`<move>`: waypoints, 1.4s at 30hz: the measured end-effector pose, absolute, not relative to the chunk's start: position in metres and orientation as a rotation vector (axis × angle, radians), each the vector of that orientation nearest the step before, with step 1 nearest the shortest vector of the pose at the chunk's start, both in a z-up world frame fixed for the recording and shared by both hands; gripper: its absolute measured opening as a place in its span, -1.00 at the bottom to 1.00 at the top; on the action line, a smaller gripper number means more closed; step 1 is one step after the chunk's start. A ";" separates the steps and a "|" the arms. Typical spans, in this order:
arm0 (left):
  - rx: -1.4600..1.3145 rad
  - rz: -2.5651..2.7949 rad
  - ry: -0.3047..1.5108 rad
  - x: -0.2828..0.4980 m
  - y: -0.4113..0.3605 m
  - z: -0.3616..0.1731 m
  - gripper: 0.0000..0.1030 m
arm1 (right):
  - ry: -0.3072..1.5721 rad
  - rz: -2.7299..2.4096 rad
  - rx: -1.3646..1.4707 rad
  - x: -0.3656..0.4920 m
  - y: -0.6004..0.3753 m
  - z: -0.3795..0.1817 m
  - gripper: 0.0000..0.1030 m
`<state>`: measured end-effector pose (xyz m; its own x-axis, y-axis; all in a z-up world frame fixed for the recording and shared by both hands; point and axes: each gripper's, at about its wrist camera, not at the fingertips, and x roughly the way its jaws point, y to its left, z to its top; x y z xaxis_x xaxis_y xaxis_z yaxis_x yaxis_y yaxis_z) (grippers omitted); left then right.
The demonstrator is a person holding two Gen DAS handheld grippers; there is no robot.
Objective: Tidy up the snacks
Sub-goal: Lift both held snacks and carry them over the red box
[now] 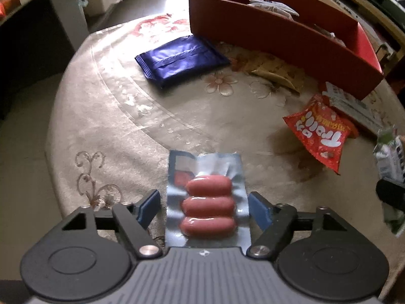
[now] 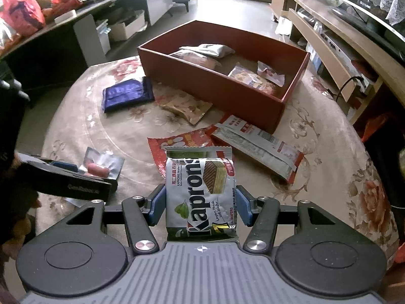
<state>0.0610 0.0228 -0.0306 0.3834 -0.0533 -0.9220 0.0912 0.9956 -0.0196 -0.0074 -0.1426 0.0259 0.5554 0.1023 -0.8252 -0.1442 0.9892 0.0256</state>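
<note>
My left gripper (image 1: 204, 209) has its blue pads on both sides of a clear sausage pack (image 1: 208, 206) with three pink sausages, touching its edges just above the tablecloth. It also shows in the right wrist view (image 2: 100, 167). My right gripper (image 2: 200, 204) is shut on a Kaprons wafer pack (image 2: 201, 190) and holds it above the table. The red box (image 2: 227, 93) stands at the far side with several snack packs inside.
On the floral tablecloth (image 2: 329, 167) lie a blue pack (image 2: 126, 95), a tan pack (image 2: 186, 107), a red Trolli bag (image 1: 320, 134) and a white-red pack (image 2: 258, 144). A TV cabinet stands to the right and a dark table to the left.
</note>
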 end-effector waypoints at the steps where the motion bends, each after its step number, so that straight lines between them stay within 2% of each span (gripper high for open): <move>1: 0.046 -0.094 1.170 0.059 0.021 -0.029 0.39 | 0.968 0.149 -0.047 -0.008 -0.142 0.027 0.25; 6: 0.004 -0.104 1.182 0.059 0.022 -0.023 0.38 | 0.947 0.149 -0.037 -0.012 -0.146 0.031 0.25; 16: 0.007 -0.139 1.085 0.069 0.011 0.009 0.38 | 0.902 0.124 -0.019 -0.003 -0.152 0.044 0.25; 42: 0.044 -0.177 0.934 0.167 -0.033 0.052 0.38 | 0.835 0.019 -0.011 0.085 -0.164 0.068 0.25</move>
